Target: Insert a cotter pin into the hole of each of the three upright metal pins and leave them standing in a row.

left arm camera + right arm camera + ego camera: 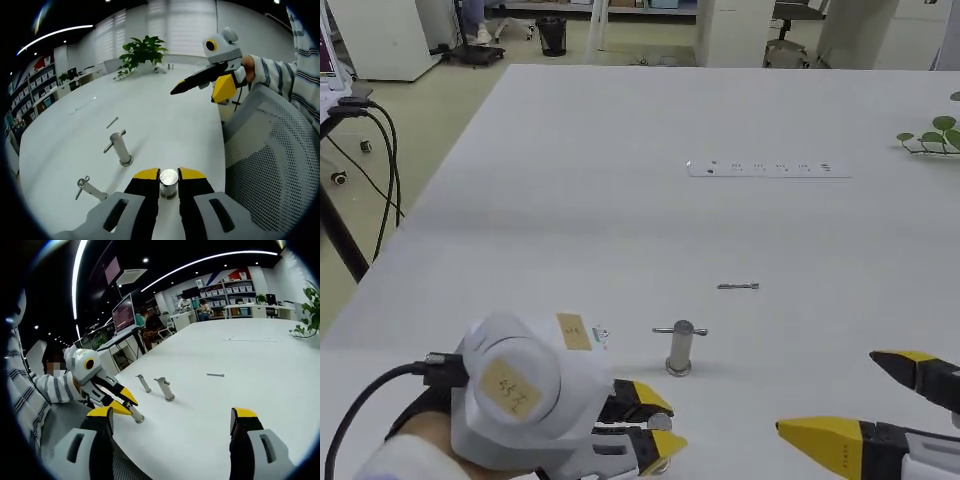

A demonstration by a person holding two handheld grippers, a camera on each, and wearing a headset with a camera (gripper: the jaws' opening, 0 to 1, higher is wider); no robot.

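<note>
Left hand-held gripper (pixel 169 174) clamps upright pin (pixel 168 184); right hand-held gripper (pixel 826 392) — fully open, empty — sits nearer loose cotter pin (pixel 738 286), lying crosswise beyond fitted pin (pixel 681 348).

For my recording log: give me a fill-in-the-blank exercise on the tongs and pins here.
1. The left tongs are ___ on a silver cylindrical metal pin.
2. The right tongs are ___ and hold nothing.
3. A second upright silver metal pin has a ___ pin through its top.
4. ___ loose thin metal cotter pin lies on the white table beyond it.
Missing words: shut; open; cotter; One.
</note>
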